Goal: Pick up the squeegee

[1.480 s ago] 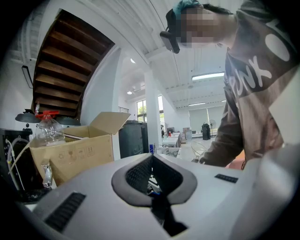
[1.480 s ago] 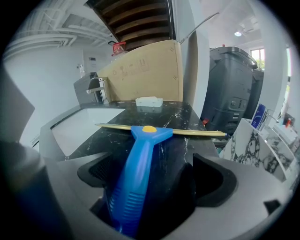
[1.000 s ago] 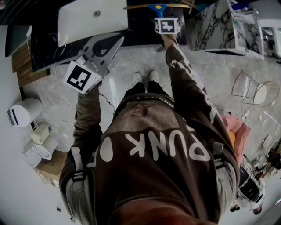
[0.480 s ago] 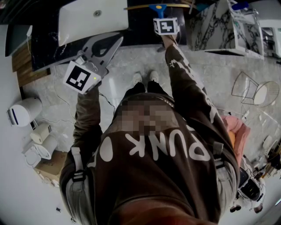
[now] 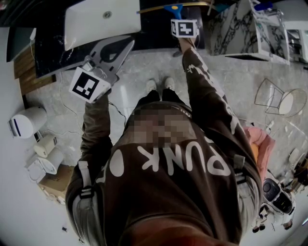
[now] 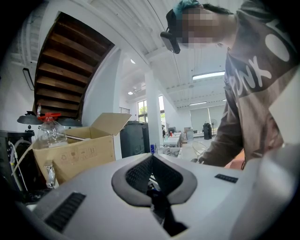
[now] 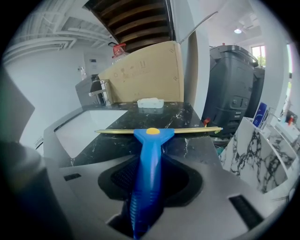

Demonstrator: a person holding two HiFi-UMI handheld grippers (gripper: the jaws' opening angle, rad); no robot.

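- Squeegee (image 7: 149,154): blue plastic handle and a long, thin yellowish blade. It lies on the dark marble counter (image 7: 187,117), just beside the white sink (image 7: 89,131), with the blade crosswise at the far end and the handle running back toward the person.
- Handling, as a guess: light and stiff in the handle. The blade edge is probably flexible, so it is a poor place to pinch. The smooth upper handle may slip, while the ribbed section nearer the end offers better purchase.
- Where to hold: the handle, behind the blade head, squarely across its width, so that the wide blade does not swing or twist when it is raised.
- Right hand-held gripper (image 7: 151,165): its jaws have just been closing, and the blue handle sits between them. The pads seem to be clamped against its sides. Whether the blade has left the counter cannot be told.
- Right arm: in the head view it is stretched well forward over the counter edge, with the right hand-held gripper (image 5: 179,18) tilted downward onto the squeegee (image 5: 172,8).
- Left hand-held gripper (image 6: 152,161): jaw tips are together and nothing is between them.
- Left arm: bent and held nearer the body. In the head view the left hand-held gripper (image 5: 126,45) points roughly level toward the sink (image 5: 101,21), well apart from the squeegee.
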